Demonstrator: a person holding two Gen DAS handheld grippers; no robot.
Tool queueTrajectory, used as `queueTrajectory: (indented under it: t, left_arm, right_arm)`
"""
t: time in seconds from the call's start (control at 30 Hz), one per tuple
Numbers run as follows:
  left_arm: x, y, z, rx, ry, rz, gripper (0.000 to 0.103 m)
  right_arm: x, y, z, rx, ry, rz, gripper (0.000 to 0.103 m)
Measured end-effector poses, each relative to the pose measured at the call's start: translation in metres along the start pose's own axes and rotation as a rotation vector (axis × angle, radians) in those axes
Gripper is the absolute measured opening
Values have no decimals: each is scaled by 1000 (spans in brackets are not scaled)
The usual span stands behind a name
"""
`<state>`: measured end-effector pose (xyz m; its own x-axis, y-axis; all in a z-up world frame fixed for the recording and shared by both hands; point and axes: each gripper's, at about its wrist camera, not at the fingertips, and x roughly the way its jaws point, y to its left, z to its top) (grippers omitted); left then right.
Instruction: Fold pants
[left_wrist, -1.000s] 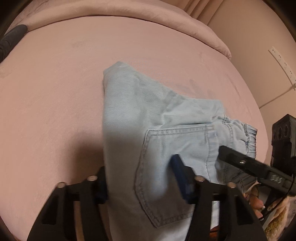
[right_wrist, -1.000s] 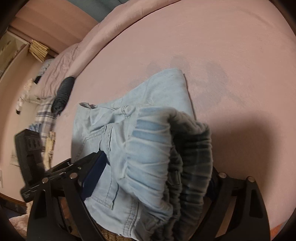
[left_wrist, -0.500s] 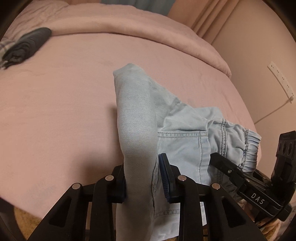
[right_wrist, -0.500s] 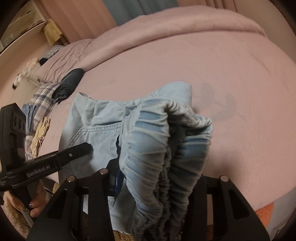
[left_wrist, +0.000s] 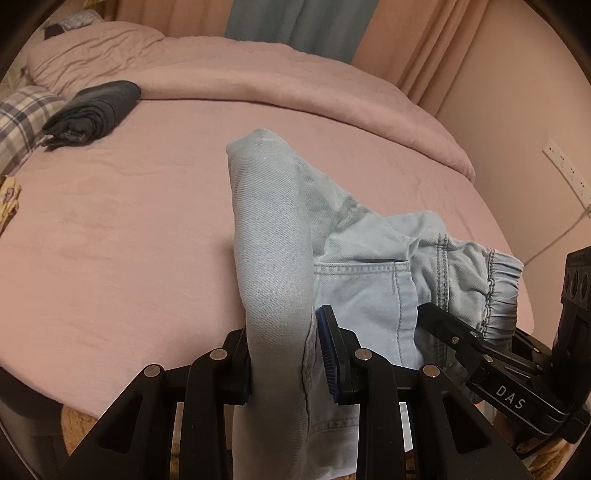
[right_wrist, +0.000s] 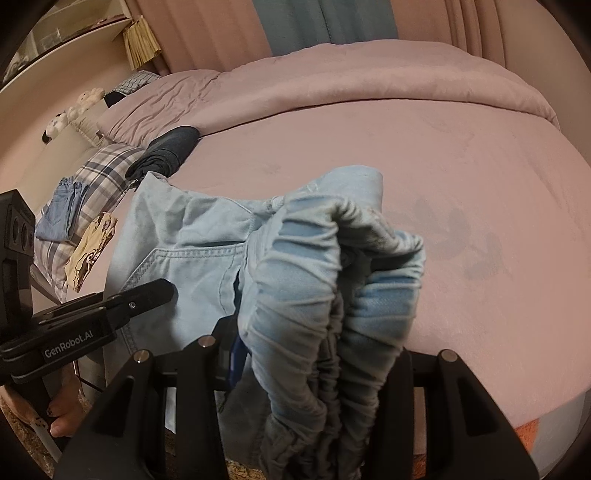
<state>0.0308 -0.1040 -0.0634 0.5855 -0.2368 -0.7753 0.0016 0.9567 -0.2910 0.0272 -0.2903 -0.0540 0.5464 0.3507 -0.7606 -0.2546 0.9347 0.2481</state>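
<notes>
The light blue denim pants lie folded at the near edge of the pink bed, partly lifted. My left gripper is shut on a thick fold of the pants' side edge. My right gripper is shut on the bunched elastic waistband. The pants also show in the right wrist view, with the back pocket facing up. The right gripper shows in the left wrist view, and the left gripper in the right wrist view.
A folded dark garment lies at the far left of the bed by a plaid pillow. More folded clothes lie on the plaid cloth. A rolled duvet runs along the far side. A wall stands on the right.
Both grippers closed on the pants, the left on the side fold and the right on the waistband, and raised them. The views tilted up, showing more of the bed and curtains.
</notes>
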Motion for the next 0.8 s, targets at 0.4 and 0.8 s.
queueTrajectory:
  t: [0.4,0.8]
  left_arm:
    - [-10,3,7,8,-53,9,28]
    - [-5,-4,13,42,-76,28,28]
  right_arm:
    - [-2,14,11,-30,-23,-12,45]
    - [-1,19,16,-19,-30,-31,45]
